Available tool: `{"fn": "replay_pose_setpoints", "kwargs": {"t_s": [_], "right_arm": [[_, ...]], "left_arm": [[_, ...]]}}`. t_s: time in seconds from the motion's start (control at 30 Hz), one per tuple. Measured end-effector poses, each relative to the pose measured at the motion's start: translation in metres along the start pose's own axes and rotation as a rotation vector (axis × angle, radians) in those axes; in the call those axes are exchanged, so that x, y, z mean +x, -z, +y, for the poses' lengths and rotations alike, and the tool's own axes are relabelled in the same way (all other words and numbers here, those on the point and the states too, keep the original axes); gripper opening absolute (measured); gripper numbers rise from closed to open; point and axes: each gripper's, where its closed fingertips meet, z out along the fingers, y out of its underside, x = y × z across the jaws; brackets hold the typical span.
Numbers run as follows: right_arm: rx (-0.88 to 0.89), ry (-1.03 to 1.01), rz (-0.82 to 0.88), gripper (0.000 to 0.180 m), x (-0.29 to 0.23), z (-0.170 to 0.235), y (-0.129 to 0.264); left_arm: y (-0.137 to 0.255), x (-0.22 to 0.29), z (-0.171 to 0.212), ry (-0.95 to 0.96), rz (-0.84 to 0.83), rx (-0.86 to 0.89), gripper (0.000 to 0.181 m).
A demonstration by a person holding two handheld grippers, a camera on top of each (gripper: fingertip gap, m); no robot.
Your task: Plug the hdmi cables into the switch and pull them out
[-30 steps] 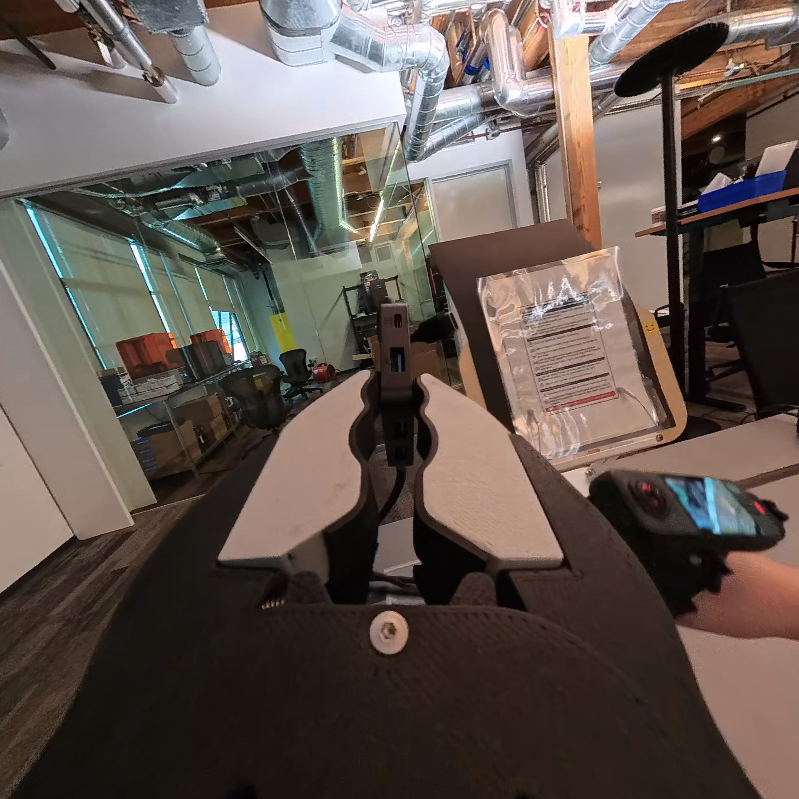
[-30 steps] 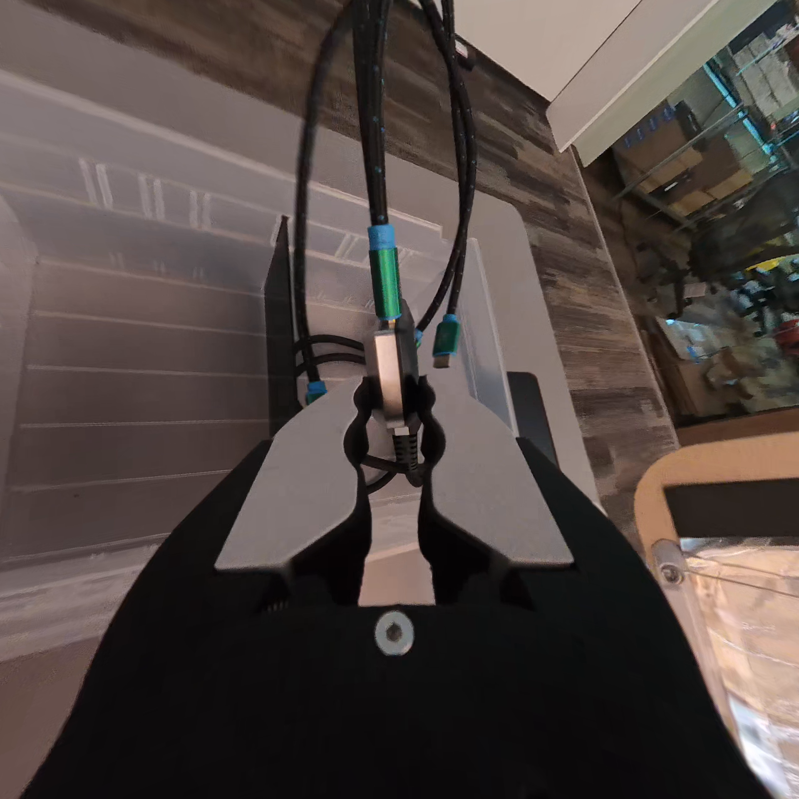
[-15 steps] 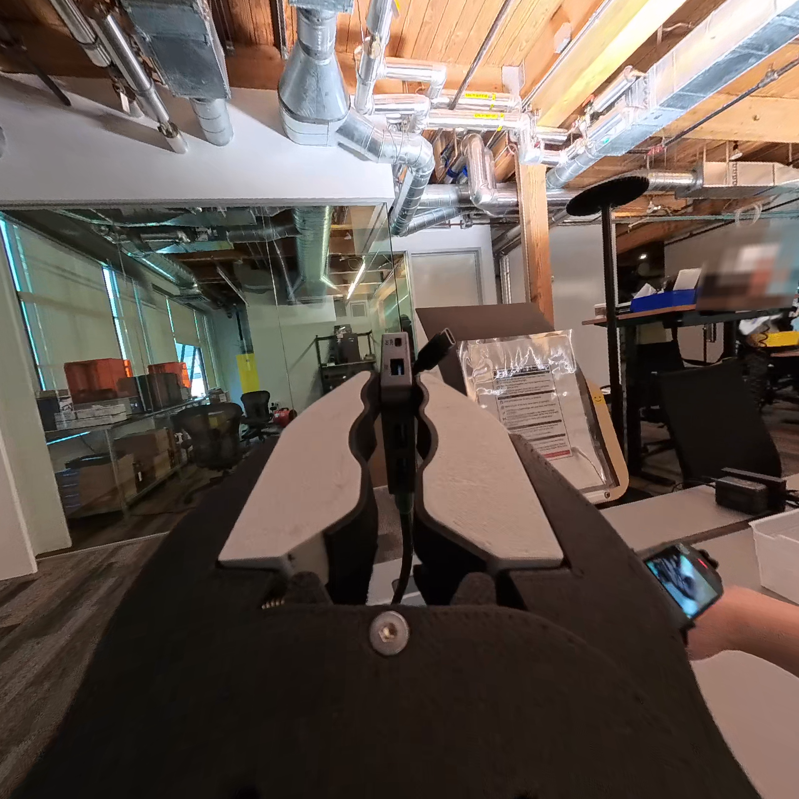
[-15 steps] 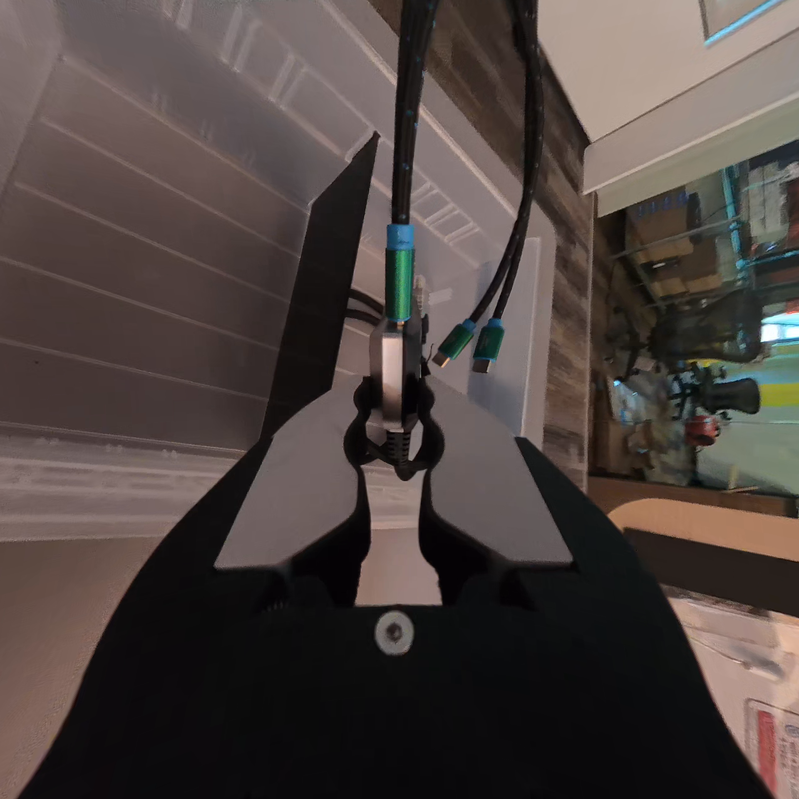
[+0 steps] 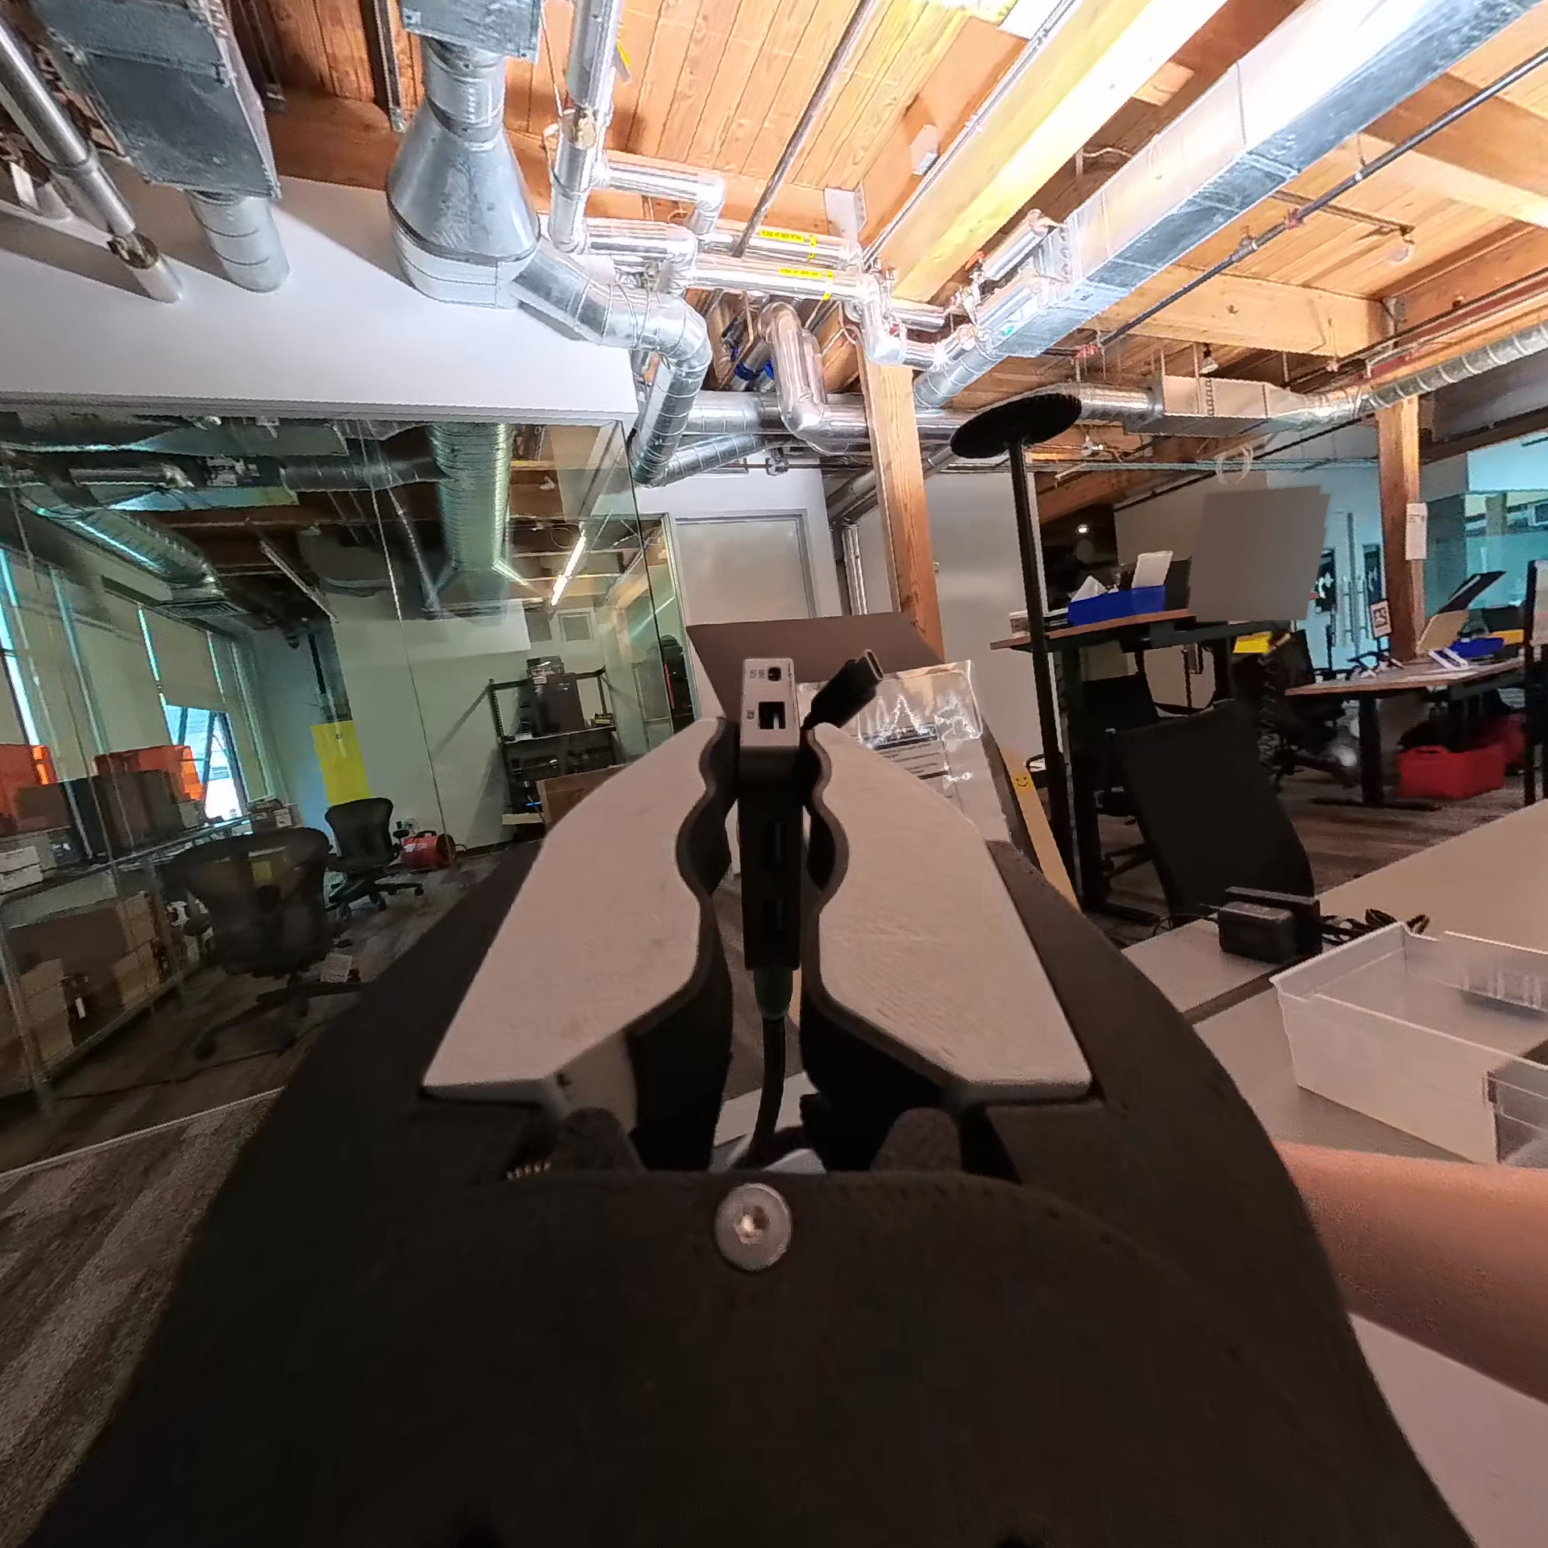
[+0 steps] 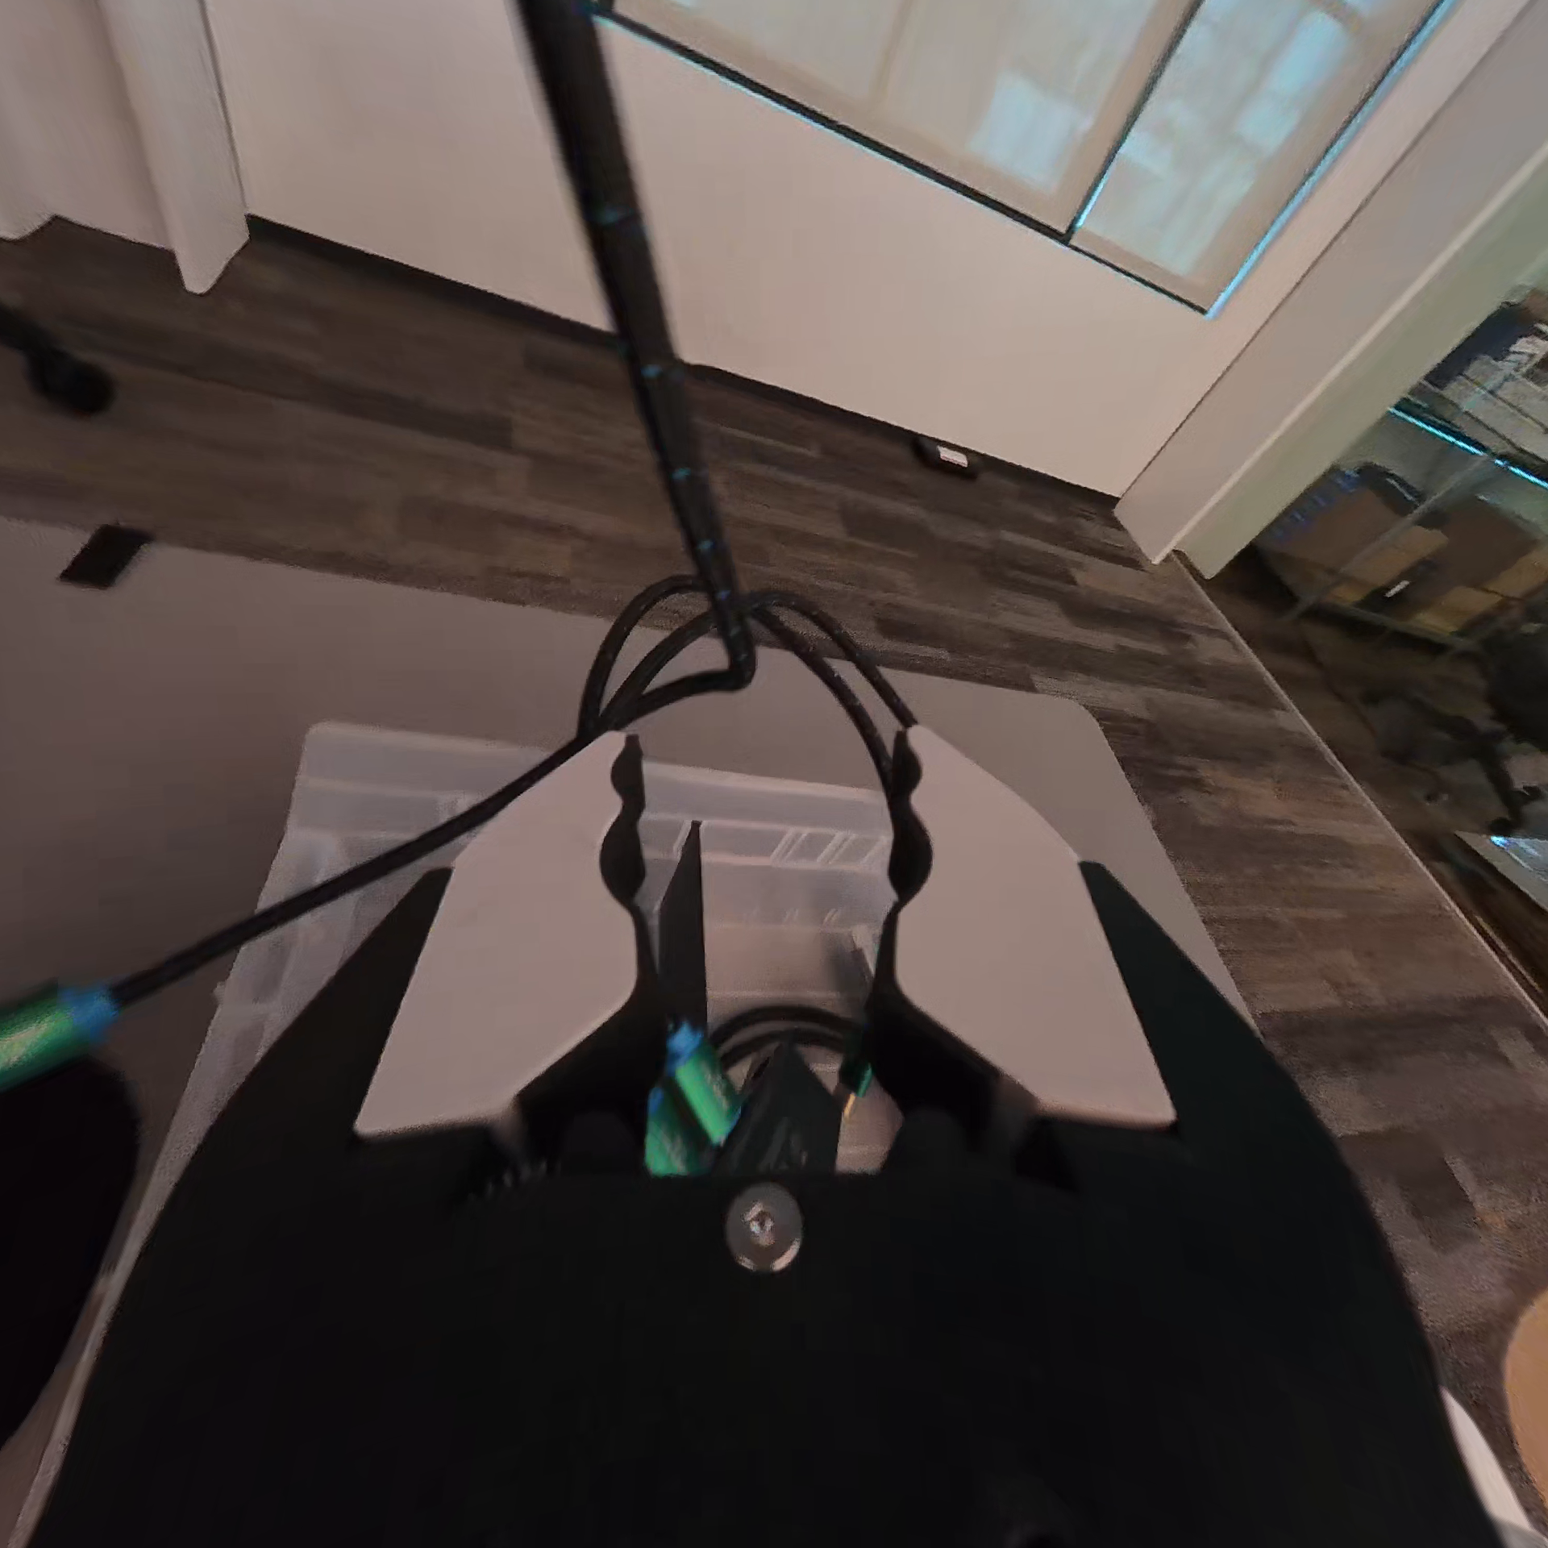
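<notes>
1. The left hand-held gripper (image 5: 766, 737) is clamped on the switch (image 5: 769, 804), a slim grey-and-black box held upright and raised above the surface (image 5: 1424, 871).
2. A green plug (image 5: 771, 993) sits in the switch's lower end, its cable (image 5: 766, 1081) dropping between the fingers.
3. A short black lead with a small connector (image 5: 848, 688) sticks out just right of the switch's top.
4. The right hand-held gripper (image 6: 762, 745) is spread wide and holds nothing.
5. Braided black cables (image 6: 662, 402) hang in front of it; loose green plugs (image 6: 695, 1089) dangle between its fingers above a clear bin (image 6: 335, 787).
6. One more green plug (image 6: 42, 1026) shows at the left edge.
</notes>
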Motion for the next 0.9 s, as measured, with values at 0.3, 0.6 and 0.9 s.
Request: {"fn": "replay_pose_setpoints", "kwargs": {"t_s": [0.3, 0.6, 0.9], "right_arm": [[0.034, -0.165, -0.168, 0.009, -0.007, 0.000, -0.044], [0.010, -0.021, 0.563, 0.007, 0.112, -0.004, 0.017], [0.095, 0.155, 0.928, 0.007, 0.175, -0.057, 0.125]], "left_arm": [[-0.002, 0.003, 0.002, 0.023, 0.030, 0.000, 0.013], [-0.012, 0.009, 0.015, 0.085, 0.114, -0.022, 0.013], [-0.016, 0.039, 0.004, 0.080, 0.229, 0.027, 0.013]]}}
